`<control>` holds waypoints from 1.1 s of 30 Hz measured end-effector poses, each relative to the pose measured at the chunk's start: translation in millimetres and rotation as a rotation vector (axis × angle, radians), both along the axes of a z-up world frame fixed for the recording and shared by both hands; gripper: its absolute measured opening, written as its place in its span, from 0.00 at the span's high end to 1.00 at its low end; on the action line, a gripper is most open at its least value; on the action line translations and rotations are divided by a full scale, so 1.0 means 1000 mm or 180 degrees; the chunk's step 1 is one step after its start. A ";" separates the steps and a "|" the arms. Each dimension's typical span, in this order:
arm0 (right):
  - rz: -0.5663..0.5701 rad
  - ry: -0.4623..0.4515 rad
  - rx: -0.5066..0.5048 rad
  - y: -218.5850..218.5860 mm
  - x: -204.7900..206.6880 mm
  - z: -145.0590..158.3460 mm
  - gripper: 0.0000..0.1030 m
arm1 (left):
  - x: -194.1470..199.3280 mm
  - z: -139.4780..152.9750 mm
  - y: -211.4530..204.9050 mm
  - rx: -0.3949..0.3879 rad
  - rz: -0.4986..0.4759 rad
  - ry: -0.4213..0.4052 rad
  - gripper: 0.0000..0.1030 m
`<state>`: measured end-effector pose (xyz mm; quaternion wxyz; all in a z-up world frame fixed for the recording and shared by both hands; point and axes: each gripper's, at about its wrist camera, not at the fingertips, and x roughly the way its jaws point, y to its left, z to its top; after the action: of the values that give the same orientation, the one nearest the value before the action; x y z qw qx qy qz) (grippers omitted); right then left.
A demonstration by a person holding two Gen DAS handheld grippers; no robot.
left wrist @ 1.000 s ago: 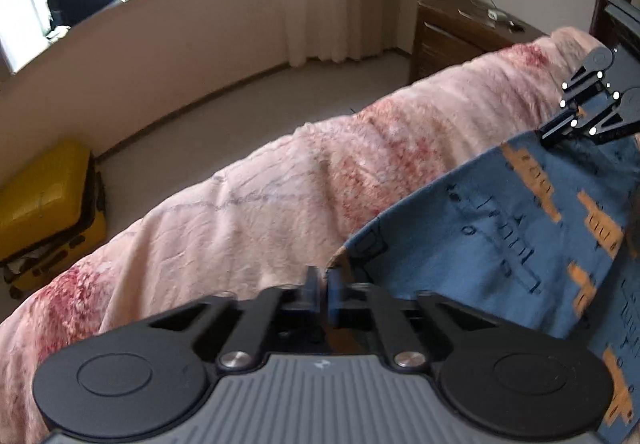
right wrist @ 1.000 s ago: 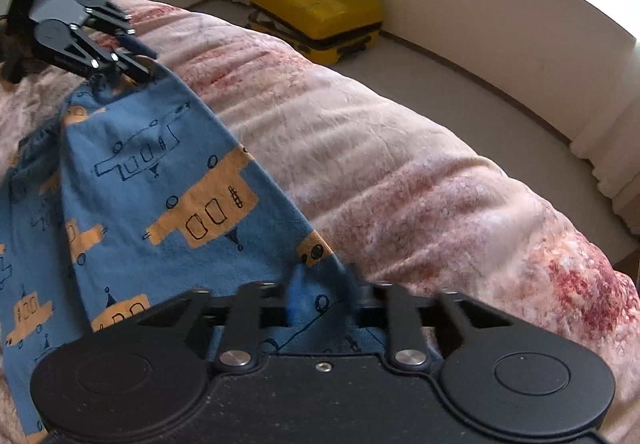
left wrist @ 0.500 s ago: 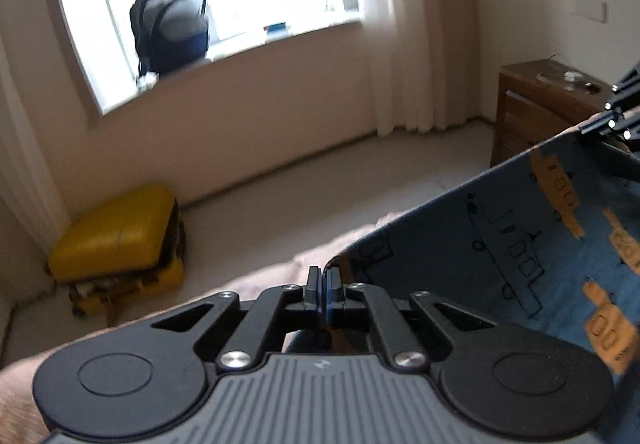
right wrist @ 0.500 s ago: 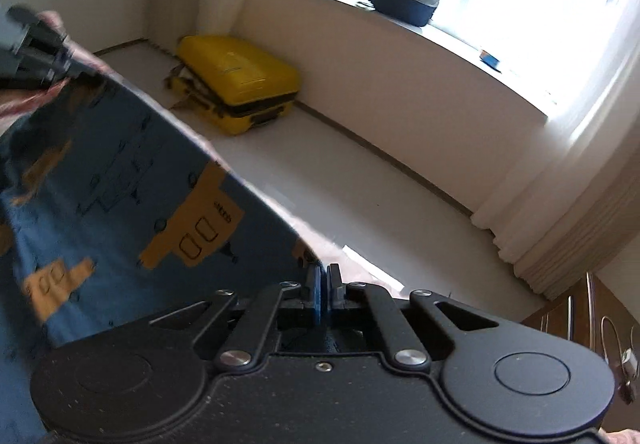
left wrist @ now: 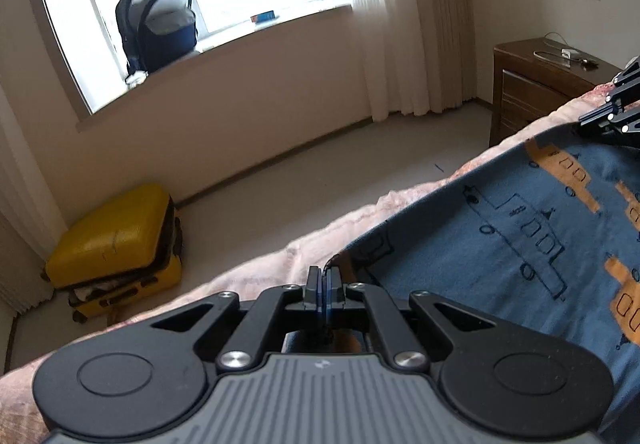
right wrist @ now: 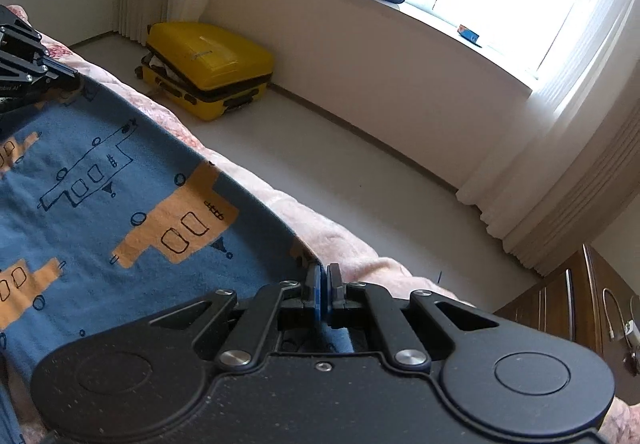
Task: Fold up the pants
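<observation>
1. left gripper (left wrist: 323,284): clamped on one corner of the pants (left wrist: 520,228).
2. right gripper (right wrist: 323,286): clamped on the other corner.
3. pants: blue, orange print, stretched between both grippers above the pink bed (right wrist: 336,240).
4. floor: yellow suitcase (left wrist: 116,244).

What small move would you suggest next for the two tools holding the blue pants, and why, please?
Probably carry both corners together across the pants and lay them down as a fold. The left tool and right tool are each shut on a corner, and the edge between them is lifted taut above the pink blanket.
</observation>
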<state>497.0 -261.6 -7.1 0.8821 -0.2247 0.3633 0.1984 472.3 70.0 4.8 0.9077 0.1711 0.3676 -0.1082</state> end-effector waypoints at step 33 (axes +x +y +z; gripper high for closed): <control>0.0671 -0.0396 0.0244 -0.025 -0.305 0.047 1.00 | -0.240 0.022 0.019 0.0206 -0.1397 -0.0585 0.99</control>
<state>192.4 -287.0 40.2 0.8852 -0.2396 0.2745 0.2894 232.2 88.9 27.1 0.8861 0.2850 0.2408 -0.2751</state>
